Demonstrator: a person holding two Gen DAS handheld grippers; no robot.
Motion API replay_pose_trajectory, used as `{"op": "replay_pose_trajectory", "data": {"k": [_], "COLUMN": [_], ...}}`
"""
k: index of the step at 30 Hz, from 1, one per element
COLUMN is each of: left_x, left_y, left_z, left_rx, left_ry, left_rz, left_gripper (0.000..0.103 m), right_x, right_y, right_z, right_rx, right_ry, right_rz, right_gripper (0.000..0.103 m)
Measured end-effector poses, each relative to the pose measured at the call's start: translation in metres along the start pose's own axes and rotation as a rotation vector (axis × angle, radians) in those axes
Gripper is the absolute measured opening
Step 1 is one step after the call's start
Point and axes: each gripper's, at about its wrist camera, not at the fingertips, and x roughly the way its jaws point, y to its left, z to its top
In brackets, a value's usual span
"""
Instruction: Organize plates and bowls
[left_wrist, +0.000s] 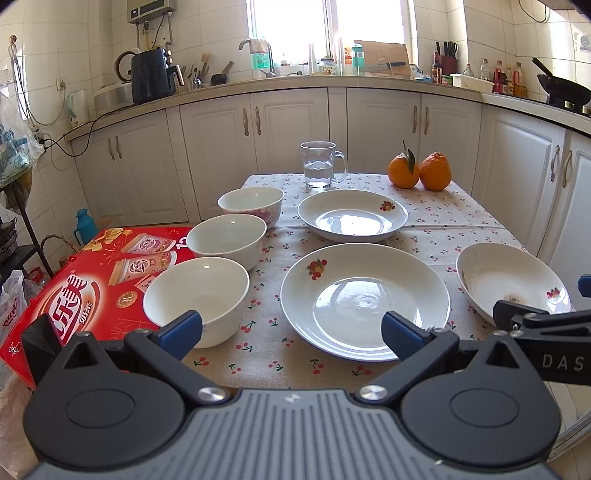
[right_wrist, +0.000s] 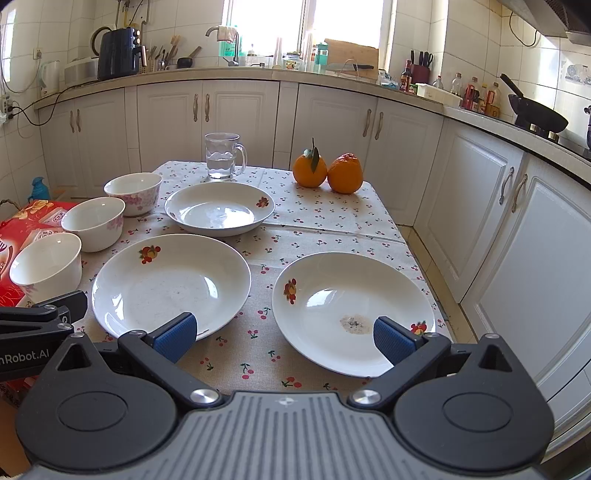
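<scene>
Three white bowls line the table's left side: a near bowl (left_wrist: 195, 295) (right_wrist: 46, 267), a middle bowl (left_wrist: 226, 238) (right_wrist: 93, 220) and a far flowered bowl (left_wrist: 251, 203) (right_wrist: 133, 192). Three white plates with fruit prints lie on the cherry-print cloth: a far plate (left_wrist: 352, 216) (right_wrist: 219, 208), a near middle plate (left_wrist: 365, 299) (right_wrist: 170, 284) and a right plate (left_wrist: 511, 282) (right_wrist: 352, 310) with a stain. My left gripper (left_wrist: 291, 330) hovers open at the table's near edge, between the near bowl and the middle plate. My right gripper (right_wrist: 284, 338) hovers open between the middle and right plates.
A glass mug (left_wrist: 321, 164) (right_wrist: 222, 155) of water and two oranges (left_wrist: 419, 170) (right_wrist: 327, 171) stand at the table's far end. A red carton (left_wrist: 85, 280) (right_wrist: 22, 229) sits beside the table on the left. White cabinets (right_wrist: 517, 229) run along the back and right.
</scene>
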Motion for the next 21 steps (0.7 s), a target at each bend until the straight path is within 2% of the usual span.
{"op": "replay_pose_trajectory", "data": {"k": [21], "left_x": [0.0001], "left_y": [-0.0006], "left_z": [-0.0004], "left_rx": [-0.002], "left_ry": [0.001], "left_rz": [-0.001], "left_gripper": [0.102], "right_x": [-0.0003], "right_y": [-0.0005], "right_z": [0.0005], "right_rx": [-0.002], "right_ry": [-0.002], "right_rz": [0.000], "right_gripper": [0.103]}}
